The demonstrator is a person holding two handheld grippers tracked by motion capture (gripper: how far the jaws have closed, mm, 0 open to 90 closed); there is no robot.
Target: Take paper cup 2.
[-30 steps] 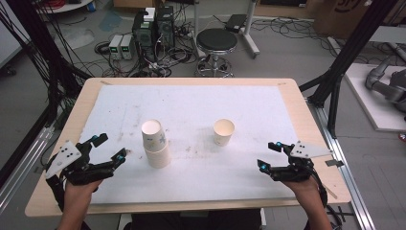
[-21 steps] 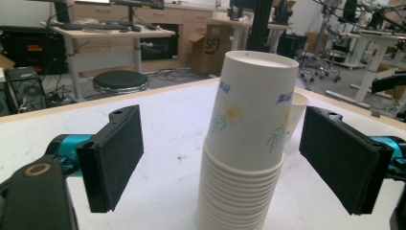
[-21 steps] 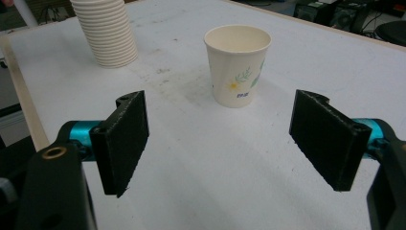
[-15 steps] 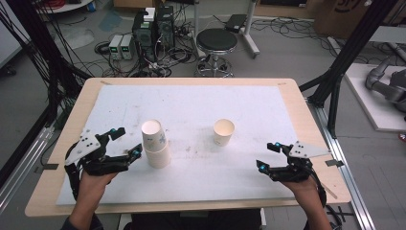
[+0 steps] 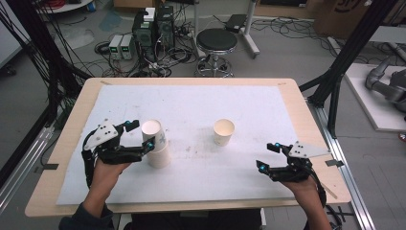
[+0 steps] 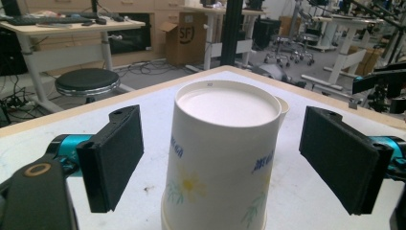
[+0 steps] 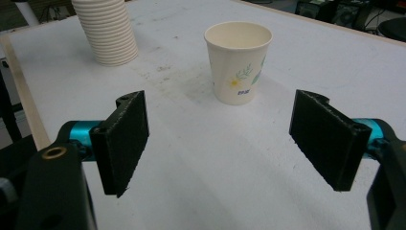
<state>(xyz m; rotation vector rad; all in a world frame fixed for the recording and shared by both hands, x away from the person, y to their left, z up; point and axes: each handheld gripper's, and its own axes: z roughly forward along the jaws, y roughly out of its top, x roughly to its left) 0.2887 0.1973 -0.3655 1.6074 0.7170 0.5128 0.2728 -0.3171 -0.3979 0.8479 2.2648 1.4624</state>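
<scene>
We have the left hand-held gripper (image 5: 143,136) open around the upside-down cup stack (image 5: 157,143) at nine o'clock on the tabletop (image 5: 268,103), pads clear. Paper cups are light and crush easily, so we'd pinch the top cup gently mid-wall. The right hand-held gripper (image 5: 268,155) rests open, empty.

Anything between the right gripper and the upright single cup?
Nothing: bare white table cover runs from the open right gripper to the single cup, clearest in the right gripper view.

The cup stack (image 6: 222,158) (upside down) is cut off at the bottom edge.
</scene>
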